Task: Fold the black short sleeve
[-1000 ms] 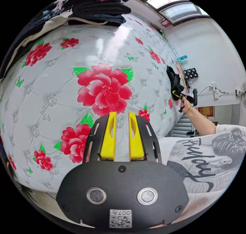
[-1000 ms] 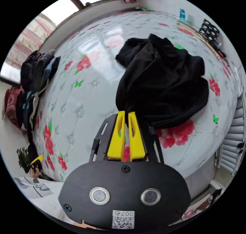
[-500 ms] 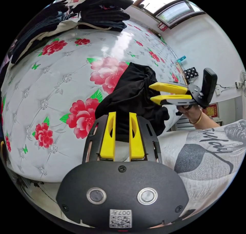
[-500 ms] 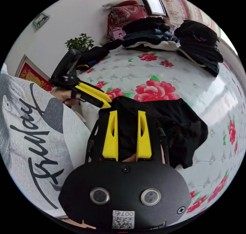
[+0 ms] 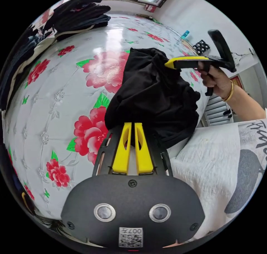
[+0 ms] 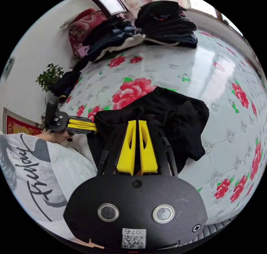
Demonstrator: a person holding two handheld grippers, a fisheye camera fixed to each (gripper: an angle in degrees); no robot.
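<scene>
A crumpled black short-sleeve shirt (image 5: pixel 153 92) lies near the front edge of a bed with a white quilted cover printed with red flowers (image 5: pixel 55 98). My left gripper (image 5: pixel 132 126) is shut on the shirt's near hem. From the right, the right gripper (image 5: pixel 170 64) comes in, held by a hand, its jaws closed in the cloth at the shirt's upper edge. In the right gripper view the shirt (image 6: pixel 178 120) spreads ahead and my right gripper (image 6: pixel 136 123) is shut on its fabric. The left gripper (image 6: pixel 93 127) pinches the shirt's left edge there.
Stacks of folded dark clothes (image 5: pixel 80 11) (image 6: pixel 167 22) sit along the bed's far side beside a red pillow (image 6: pixel 83 28). A potted plant (image 6: pixel 50 75) stands by the wall. The person's white printed top (image 5: pixel 222 159) is close at the bed's near edge.
Half a second ago both grippers hovered open over the shirt; now both have closed on its cloth. A second ago the right gripper held the shirt far across the bed.
</scene>
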